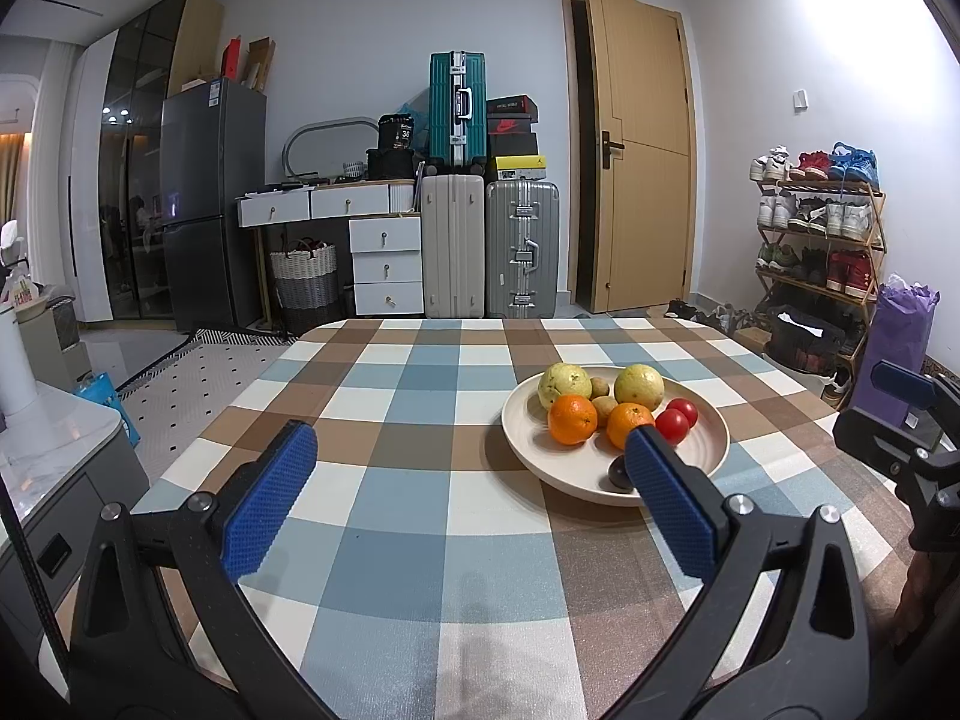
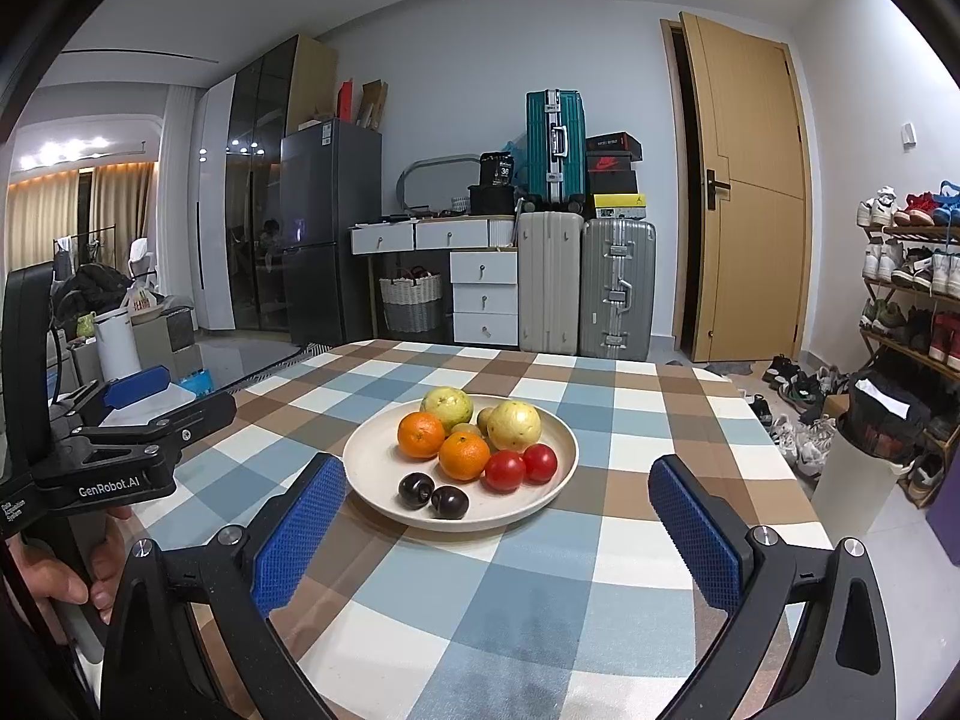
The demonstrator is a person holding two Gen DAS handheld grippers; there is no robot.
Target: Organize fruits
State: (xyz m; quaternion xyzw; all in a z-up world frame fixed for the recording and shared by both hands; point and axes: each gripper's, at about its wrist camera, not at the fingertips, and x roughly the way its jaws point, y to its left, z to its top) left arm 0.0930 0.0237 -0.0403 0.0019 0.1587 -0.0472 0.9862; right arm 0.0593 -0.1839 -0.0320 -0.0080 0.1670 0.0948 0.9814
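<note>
plate [image 2: 360, 450] 1 | oranges [image 2: 421, 434] 2 | guavas [image 2: 514, 425] 2 | tomatoes [image 2: 504, 470] 2 | plums [image 2: 416, 488] 2 | kiwis [image 1: 603, 408] 2

A lived-in home: a fridge [image 1: 207, 198] at left, stacked suitcases [image 1: 489, 246] by the back wall, a wooden door [image 1: 645, 150], and a crowded shoe rack [image 1: 819, 234] at right.

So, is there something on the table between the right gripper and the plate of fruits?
No. In the right wrist view only bare checked tablecloth lies between the open right gripper and the plate.
</note>
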